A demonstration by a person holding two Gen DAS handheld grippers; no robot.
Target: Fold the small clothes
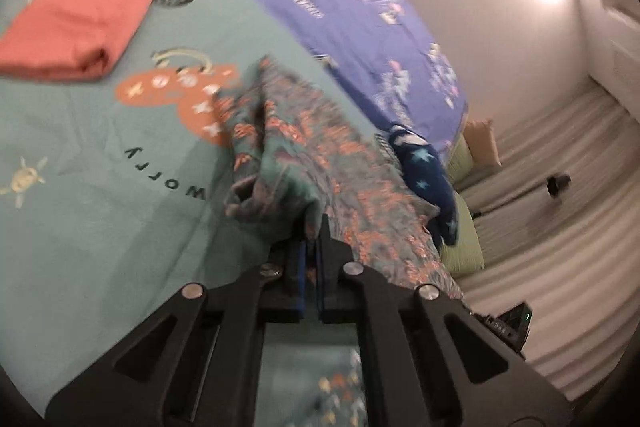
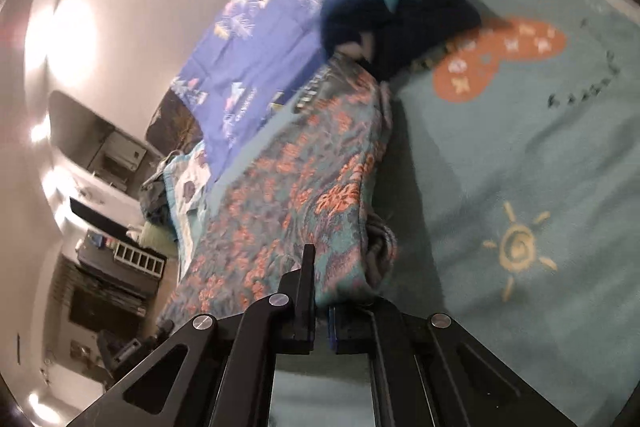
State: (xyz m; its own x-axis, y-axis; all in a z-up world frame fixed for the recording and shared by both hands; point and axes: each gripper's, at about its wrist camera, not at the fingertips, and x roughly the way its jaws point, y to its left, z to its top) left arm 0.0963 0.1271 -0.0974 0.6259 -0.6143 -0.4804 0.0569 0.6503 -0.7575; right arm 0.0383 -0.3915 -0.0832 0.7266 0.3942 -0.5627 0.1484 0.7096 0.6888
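Cloth first: left-wrist view, far left, a folded coral garment [image 1: 76, 23] lies flat on the teal bedspread [image 1: 100, 219], well apart from the work. Only this view shows it. Moving right, an orange heart print and upside-down dark lettering on the spread, then the floral garment [image 1: 288, 155], teal with orange-pink flowers, bunched and pulled up toward the camera. The left gripper [image 1: 311, 231] is pinched tight on its near edge, fabric caught between the blue-lined pads. Right of that, a dark blue starred item [image 1: 424, 171] sits at the bed edge, just beside the floral piece; behind it runs a purple patterned sheet [image 1: 360, 7]. Far right: striped floor, pale pillows, a small black object on the floor, all seen only here.

Right-wrist view, left side: dark shelving and furniture against a white wall, not in the other view. Centre, the floral garment [image 2: 288, 195] stretches away from the right gripper [image 2: 320, 267], whose jaws are narrow and clamped on the cloth's near edge; one fingertip is hidden under the fabric. The starred blue item [image 2: 400, 11] lies at the garment's far end, touching it. To the right, the bedspread [image 2: 500, 155] shows a heart and a sun print.
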